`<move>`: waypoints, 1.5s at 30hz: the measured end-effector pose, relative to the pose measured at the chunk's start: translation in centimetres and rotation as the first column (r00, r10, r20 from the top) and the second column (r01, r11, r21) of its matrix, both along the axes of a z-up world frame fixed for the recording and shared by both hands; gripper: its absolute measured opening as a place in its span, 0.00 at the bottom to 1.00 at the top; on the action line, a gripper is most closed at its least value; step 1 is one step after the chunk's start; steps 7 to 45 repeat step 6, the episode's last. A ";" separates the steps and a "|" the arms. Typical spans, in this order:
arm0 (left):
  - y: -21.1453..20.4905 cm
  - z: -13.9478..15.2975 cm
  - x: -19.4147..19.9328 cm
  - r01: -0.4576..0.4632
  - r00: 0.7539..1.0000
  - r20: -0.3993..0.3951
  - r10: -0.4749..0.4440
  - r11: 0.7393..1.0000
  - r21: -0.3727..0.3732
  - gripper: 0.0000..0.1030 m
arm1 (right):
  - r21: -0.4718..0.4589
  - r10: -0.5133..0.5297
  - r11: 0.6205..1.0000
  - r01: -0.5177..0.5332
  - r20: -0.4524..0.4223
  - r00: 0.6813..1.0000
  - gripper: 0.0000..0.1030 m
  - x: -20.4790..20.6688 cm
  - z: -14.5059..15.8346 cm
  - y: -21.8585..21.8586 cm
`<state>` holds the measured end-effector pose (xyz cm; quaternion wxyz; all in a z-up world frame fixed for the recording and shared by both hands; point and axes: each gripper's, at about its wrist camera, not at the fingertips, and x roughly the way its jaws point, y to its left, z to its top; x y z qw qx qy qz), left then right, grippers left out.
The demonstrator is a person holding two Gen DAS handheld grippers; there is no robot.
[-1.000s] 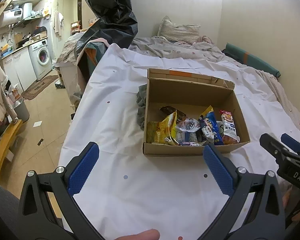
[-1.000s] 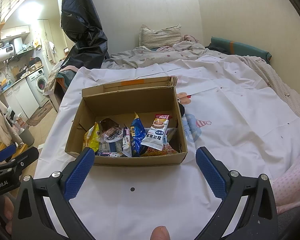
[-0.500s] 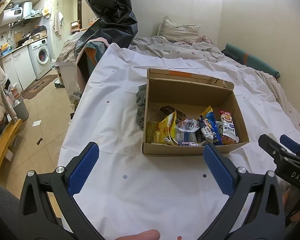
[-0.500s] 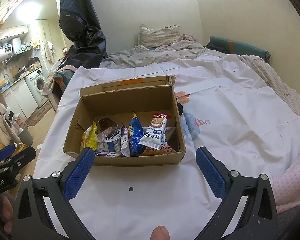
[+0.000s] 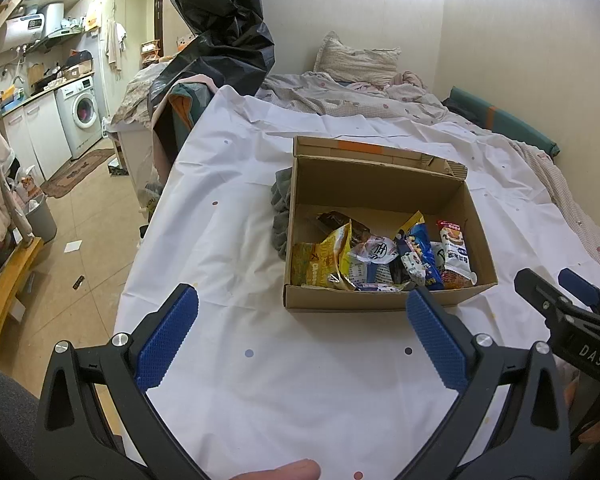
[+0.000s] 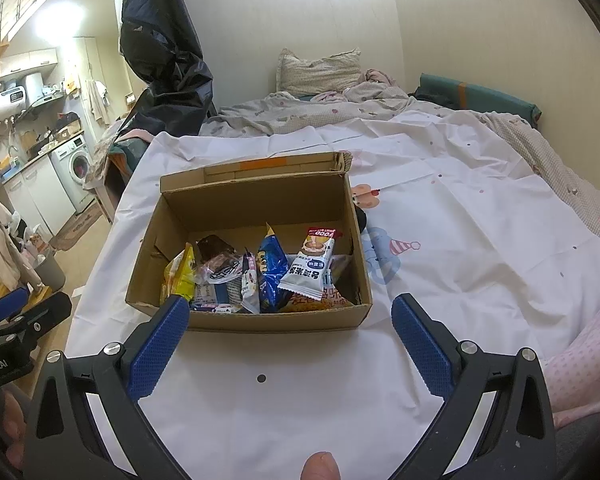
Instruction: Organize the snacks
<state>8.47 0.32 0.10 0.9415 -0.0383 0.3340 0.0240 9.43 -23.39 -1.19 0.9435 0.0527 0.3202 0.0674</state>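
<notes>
Cream walls (image 5: 520, 32) enclose a bed (image 5: 228, 208) under a white dotted sheet, a pillow (image 5: 356, 62) at its head. Left, a washing machine (image 5: 82, 114) stands on the tan tiled floor (image 5: 88, 240).

Your tongs carry blue dimpled pads (image 6: 160, 350) on black frames. The box (image 6: 276, 322) is plain brown; inside, a yellow packet (image 5: 320, 266), a blue packet (image 6: 270, 268). The bed sheet (image 5: 300, 380) is white, sparsely dotted.

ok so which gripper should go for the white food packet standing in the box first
Right, probably. The white packet stands against the right wall of the cardboard box, nearly centred ahead of the open right gripper. From the open left gripper it sits off to the far right, behind other snacks.
</notes>
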 end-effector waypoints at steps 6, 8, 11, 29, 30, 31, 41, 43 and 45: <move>-0.2 0.0 0.0 0.012 1.000 0.004 -0.012 1.000 0.000 1.00 | 0.004 0.002 1.000 -0.002 0.003 1.000 1.00 0.0 0.1 0.1; -0.2 0.0 0.0 0.012 1.000 0.004 -0.012 1.000 0.000 1.00 | 0.004 0.002 1.000 -0.002 0.003 1.000 1.00 0.0 0.1 0.1; -0.2 0.0 0.0 0.012 1.000 0.004 -0.012 1.000 0.000 1.00 | 0.004 0.002 1.000 -0.002 0.003 1.000 1.00 0.0 0.1 0.1; -0.2 0.0 0.0 0.012 1.000 0.004 -0.012 1.000 0.000 1.00 | 0.004 0.002 1.000 -0.002 0.003 1.000 1.00 0.0 0.1 0.1; -0.2 0.0 0.0 0.012 1.000 0.004 -0.012 1.000 0.000 1.00 | 0.004 0.002 1.000 -0.002 0.003 1.000 1.00 0.0 0.1 0.1; -0.2 0.0 0.0 0.012 1.000 0.004 -0.012 1.000 0.000 1.00 | 0.004 0.002 1.000 -0.002 0.003 1.000 1.00 0.0 0.1 0.1; -0.2 0.0 0.0 0.012 1.000 0.004 -0.012 1.000 0.000 1.00 | 0.004 0.002 1.000 -0.002 0.003 1.000 1.00 0.0 0.1 0.1; -0.2 0.0 0.0 0.012 1.000 0.004 -0.012 1.000 0.000 1.00 | 0.004 0.002 1.000 -0.002 0.003 1.000 1.00 0.0 0.1 0.1; -0.2 0.0 0.0 0.012 1.000 0.004 -0.012 1.000 0.000 1.00 | 0.004 0.002 1.000 -0.002 0.003 1.000 1.00 0.0 0.1 0.1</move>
